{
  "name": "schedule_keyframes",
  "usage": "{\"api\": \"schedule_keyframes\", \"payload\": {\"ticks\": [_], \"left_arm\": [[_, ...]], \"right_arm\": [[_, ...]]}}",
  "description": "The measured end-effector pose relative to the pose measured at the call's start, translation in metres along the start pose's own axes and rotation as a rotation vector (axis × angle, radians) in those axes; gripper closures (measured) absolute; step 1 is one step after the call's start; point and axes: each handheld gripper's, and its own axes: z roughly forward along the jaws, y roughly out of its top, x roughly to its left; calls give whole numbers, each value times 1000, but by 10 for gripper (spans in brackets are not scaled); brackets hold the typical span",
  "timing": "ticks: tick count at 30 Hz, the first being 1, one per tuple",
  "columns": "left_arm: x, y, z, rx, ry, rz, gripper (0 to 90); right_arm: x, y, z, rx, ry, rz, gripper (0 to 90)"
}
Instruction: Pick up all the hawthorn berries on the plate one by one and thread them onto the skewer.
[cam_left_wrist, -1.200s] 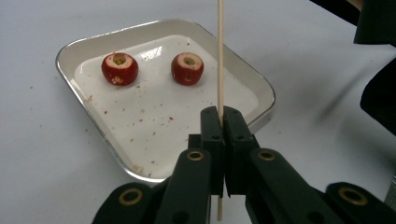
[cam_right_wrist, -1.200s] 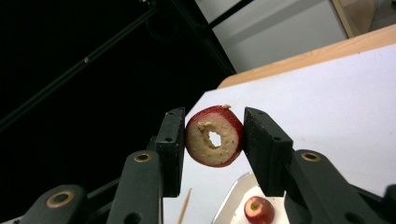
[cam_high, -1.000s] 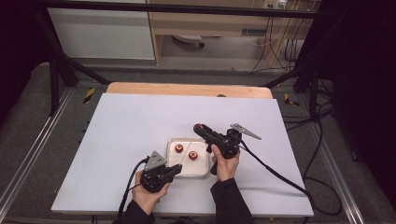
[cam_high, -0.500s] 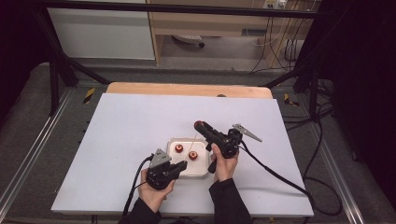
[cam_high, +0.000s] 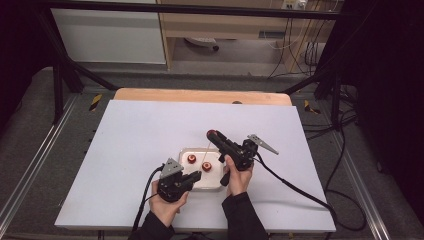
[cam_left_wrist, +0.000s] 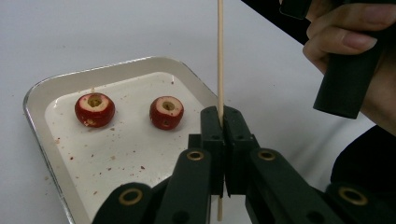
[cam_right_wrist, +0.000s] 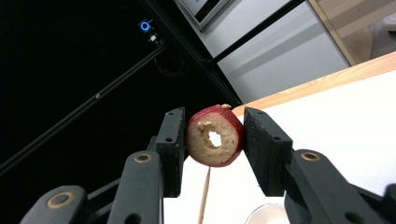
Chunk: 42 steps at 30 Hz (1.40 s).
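We are seeing the left gripper (cam_high: 196, 176) edging rightward along the near side of the tray (cam_high: 186, 151); its thin wooden skewer (cam_high: 205, 152) is now leaning closer under the cored red fruit (cam_high: 212, 134).

The skewer (cam_left_wrist: 220, 56) is pale bare wood, smooth and matt. The tray (cam_left_wrist: 51, 86) looks like brushed metal at the rim, with a glossy white floor speckled with red crumbs. The cored fruit pieces (cam_left_wrist: 95, 109) have shiny red skin and dry, grainy beige flesh, as does the slice (cam_right_wrist: 215, 136). The tongs (cam_left_wrist: 223, 122) are matt black plastic with brass-coloured rivets. The worktop (cam_high: 150, 130) is matt white over a wooden edge.
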Motion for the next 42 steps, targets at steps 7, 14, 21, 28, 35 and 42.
{"api": "schedule_keyframes", "payload": {"ticks": [7, 14, 21, 28, 35, 42], "left_arm": [[0, 1, 0, -4, 0, -9, 883], [-2, 3, 4, -21, 8, -32, 884], [-5, 4, 6, -48, 20, -36, 885], [-3, 4, 6, -60, 15, -55, 885], [-2, 6, 4, -67, 21, -39, 886], [-1, 8, 5, -77, 25, -39, 886]], "right_arm": [[1, -1, -1, -6, 2, -4, 605], [2, -5, 0, -5, 6, 6, 605], [4, -8, -2, -9, 8, 16, 606], [5, -11, -3, -6, 5, 15, 607], [5, -13, -4, 29, 3, 4, 608], [6, -15, -4, 63, 7, 8, 609]]}}
